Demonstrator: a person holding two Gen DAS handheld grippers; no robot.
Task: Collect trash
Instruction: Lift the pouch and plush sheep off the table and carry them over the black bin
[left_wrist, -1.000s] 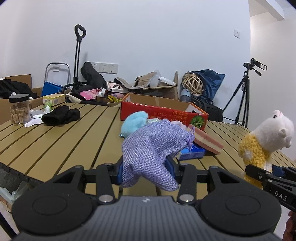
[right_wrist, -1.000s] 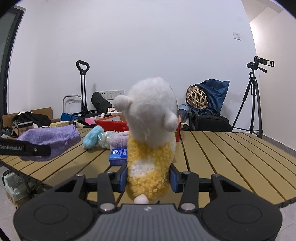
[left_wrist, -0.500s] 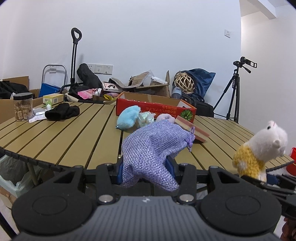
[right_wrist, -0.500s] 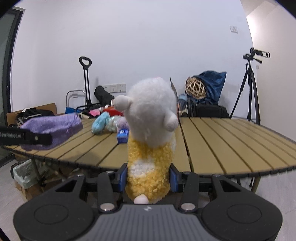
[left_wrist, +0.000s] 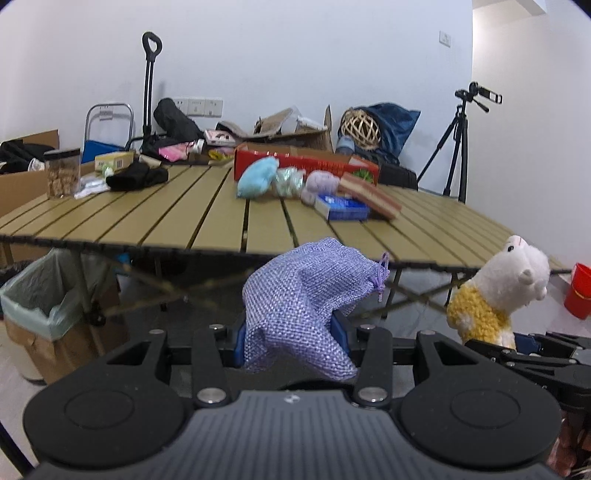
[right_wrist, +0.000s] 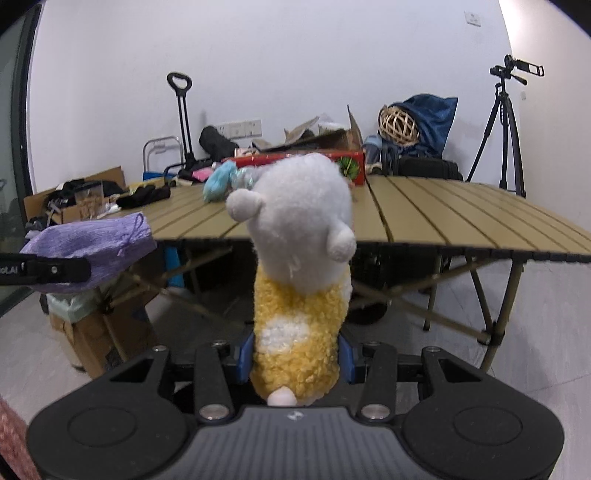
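Left claw (left_wrist: 291, 341) clamps a purple woven pouch (left_wrist: 308, 299) between its blue pads; the pouch is lumpy and coarse-knit, its drawstring knot up and to the right of the claw, its bulk puffing up ahead of the fingers. Right claw (right_wrist: 295, 356) is closed on a plush toy (right_wrist: 301, 258): fuzzy yellow body squeezed between the pads, white head with small round ears standing upright above the claw. Slatted table (left_wrist: 192, 218) lies beyond both claws. Lined cardboard trash box (left_wrist: 40, 295) sits on the floor, ahead and left of the left claw.
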